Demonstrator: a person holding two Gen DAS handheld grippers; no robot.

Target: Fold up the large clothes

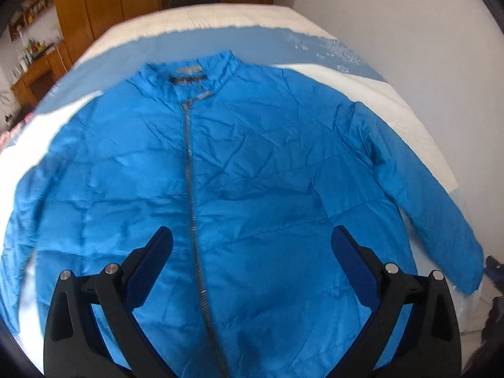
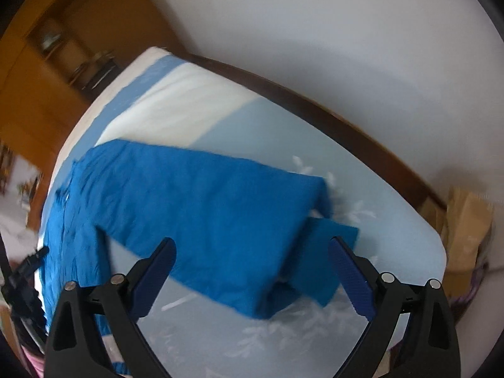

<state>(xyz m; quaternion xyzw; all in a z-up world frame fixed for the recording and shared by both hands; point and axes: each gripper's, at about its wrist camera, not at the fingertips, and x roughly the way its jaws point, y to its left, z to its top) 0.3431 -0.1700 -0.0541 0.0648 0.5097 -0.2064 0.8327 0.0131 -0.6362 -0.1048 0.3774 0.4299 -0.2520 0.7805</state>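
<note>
1. Here, a blue zip-front puffer jacket (image 1: 252,173) is lying face up on a bed (image 1: 220,19) with a blue-and-white bedspread, collar toward 12 o'clock in the left wrist view, hem toward 6 o'clock, and zip (image 1: 190,170) done up.
2. The left gripper (image 1: 252,245) is hovering over the lower chest, its fingers spread wide and gripping nothing; I cannot tell whether the pads are touching the cloth.
3. The right gripper (image 2: 252,252) is likewise standing wide apart and empty, pointing at the jacket's sleeve (image 2: 220,220), which is stretching from 9 o'clock toward 4 o'clock in the right wrist view, its cuff end (image 2: 327,261) doubled under near the bed's corner.
4. Judging from the flat, unfolded body, the fold is only beginning: the garment is spread and no panel is turned in.
5. The next move is probably calling for the right gripper to be closing on the sleeve near the cuff and carrying it across the chest toward the zip; the slippery, puffy shell is likely needing a firm pinch.
</note>
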